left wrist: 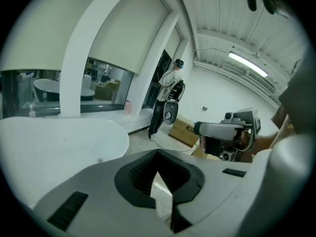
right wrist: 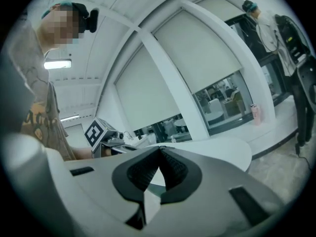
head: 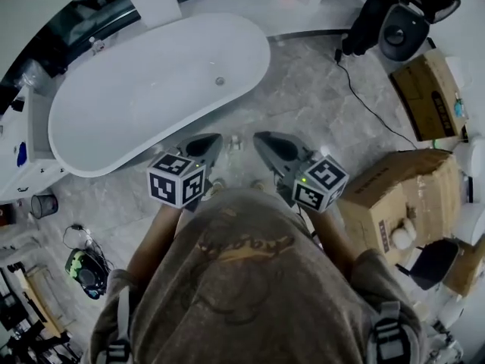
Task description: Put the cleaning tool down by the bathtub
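A white oval bathtub [head: 151, 89] stands on the grey marble floor ahead and to the left, and also shows in the left gripper view [left wrist: 59, 142] and beyond the right jaws [right wrist: 217, 149]. My left gripper [head: 206, 147] and right gripper [head: 271, 147] are held side by side at waist height, just short of the tub's near rim. Both are shut with nothing between the jaws. The left gripper [left wrist: 159, 154] sees the right one [left wrist: 232, 132] beside it. The right gripper [right wrist: 160, 151] sees the left one [right wrist: 106, 137]. A black upright cleaning machine [head: 402, 25] stands far right, untouched.
A black cable [head: 364, 105] runs across the floor from the machine. Cardboard boxes [head: 409, 196] [head: 428, 89] crowd the right side. At the left are a white cabinet [head: 19, 158], a small black bin [head: 44, 205] and a green-black device [head: 85, 268]. A figure in white [left wrist: 170, 78] stands behind the machine.
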{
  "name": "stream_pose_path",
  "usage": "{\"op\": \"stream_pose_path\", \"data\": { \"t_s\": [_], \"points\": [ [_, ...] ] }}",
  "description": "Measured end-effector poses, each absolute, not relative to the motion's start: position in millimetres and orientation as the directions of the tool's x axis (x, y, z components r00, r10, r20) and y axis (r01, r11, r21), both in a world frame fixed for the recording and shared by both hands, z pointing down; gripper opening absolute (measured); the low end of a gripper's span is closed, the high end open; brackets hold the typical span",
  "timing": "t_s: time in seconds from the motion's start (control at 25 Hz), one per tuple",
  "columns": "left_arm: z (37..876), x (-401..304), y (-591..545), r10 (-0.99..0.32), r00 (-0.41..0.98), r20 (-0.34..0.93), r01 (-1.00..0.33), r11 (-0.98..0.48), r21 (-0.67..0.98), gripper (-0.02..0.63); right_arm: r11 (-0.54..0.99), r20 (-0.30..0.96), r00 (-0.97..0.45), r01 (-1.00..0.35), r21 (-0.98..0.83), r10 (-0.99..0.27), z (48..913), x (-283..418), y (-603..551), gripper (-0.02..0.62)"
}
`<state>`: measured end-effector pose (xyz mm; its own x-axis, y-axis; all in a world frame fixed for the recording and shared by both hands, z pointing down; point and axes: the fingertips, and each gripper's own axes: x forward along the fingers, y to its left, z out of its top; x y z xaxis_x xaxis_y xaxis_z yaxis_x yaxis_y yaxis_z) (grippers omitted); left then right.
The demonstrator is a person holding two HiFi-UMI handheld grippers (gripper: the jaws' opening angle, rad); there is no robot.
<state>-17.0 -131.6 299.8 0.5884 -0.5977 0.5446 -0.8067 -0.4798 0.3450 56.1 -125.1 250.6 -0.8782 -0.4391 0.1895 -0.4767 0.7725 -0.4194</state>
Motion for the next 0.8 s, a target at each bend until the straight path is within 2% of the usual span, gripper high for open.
{"op": "stream_pose_path", "data": {
  "t_s": [0.4, 0.8],
  "points": [
    [221, -43, -126, -0.698, 0.639, 0.323, -0.769, -0.592, 0.241, 0.008, 0.890, 0.039, -0.947, -0.315, -0.329, -0.320, 185, 29, -115, -0.002],
    [219, -43, -117, -0.702, 0.653, 0.283, -0.757, -0.603, 0.250, 0.006, 0.914, -0.009, -0.964, -0.250, -0.320, -0.267, 177, 23, -97, -0.003]
  ]
}}
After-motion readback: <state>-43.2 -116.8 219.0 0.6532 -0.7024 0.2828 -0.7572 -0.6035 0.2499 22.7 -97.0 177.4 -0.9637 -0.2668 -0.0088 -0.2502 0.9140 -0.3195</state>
